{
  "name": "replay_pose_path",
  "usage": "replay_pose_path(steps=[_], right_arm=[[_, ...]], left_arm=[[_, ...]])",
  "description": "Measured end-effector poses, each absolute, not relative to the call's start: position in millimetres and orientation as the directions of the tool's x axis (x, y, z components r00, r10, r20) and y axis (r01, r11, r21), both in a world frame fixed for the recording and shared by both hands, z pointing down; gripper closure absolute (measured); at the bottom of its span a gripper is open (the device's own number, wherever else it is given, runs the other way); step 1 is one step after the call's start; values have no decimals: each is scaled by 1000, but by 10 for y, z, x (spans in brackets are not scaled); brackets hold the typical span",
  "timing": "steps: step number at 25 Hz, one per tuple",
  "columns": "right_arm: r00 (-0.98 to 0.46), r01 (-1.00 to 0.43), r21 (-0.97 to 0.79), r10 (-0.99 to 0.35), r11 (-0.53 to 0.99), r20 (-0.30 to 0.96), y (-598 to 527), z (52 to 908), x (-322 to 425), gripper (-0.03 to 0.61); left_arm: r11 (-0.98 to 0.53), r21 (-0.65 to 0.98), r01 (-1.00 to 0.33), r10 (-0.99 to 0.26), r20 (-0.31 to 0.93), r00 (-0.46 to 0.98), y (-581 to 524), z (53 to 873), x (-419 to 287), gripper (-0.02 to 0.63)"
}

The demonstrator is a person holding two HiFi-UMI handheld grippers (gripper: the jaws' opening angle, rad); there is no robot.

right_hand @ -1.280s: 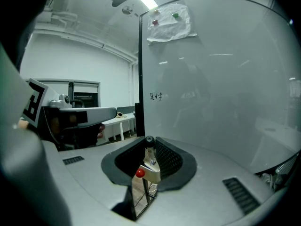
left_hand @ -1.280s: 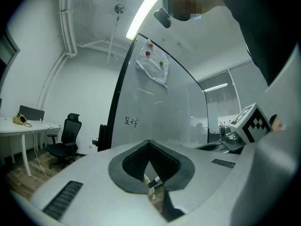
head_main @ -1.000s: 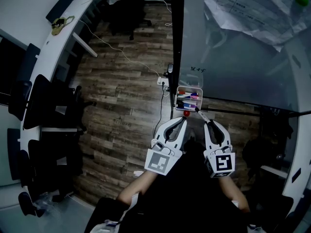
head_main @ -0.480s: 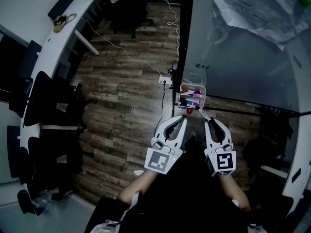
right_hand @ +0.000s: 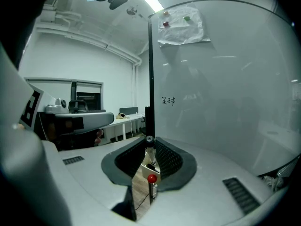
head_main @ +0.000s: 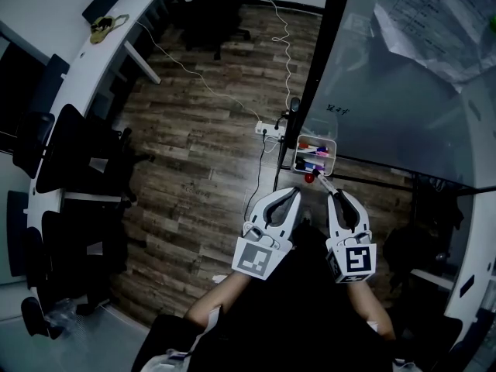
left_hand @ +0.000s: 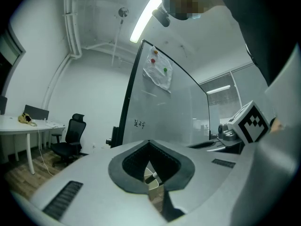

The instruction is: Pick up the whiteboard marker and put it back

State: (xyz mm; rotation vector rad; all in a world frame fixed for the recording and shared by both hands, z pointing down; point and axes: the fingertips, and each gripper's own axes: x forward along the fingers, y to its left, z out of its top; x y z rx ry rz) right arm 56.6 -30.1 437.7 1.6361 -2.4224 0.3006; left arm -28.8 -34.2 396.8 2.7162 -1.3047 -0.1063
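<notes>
We look down on the whiteboard [head_main: 403, 107] filling the upper right, its dark frame edge running down to the wood floor [head_main: 194, 153]. A long white desk [head_main: 62, 68] curves along the left, with dark chairs [head_main: 66, 149] beside it. At the board's lower corner sits a small white tray [head_main: 318, 137] with several pens [head_main: 314, 155] in it, and a red knob [head_main: 309, 178] shows just below its near edge.

Our left tongs [head_main: 293, 193] are pressed together at the tips with nothing between them, held just beside the right pair. Our right tongs [head_main: 332, 198] are clamped on the whiteboard marker [head_main: 322, 183]. It pokes out past the tips toward the tray, its far end next to the red knob and close to the tray's near rim. Whether it touches the tray we cannot tell.
</notes>
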Motion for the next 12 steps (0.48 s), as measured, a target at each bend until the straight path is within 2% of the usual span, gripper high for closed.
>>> replay_pose_path(steps=[12], right_arm=[[-337,-940,-45,-899,338,279,-536,4356,659,500]], left_arm=[[-630,153,-761,-770,0,638,-585,3966,-233,606]])
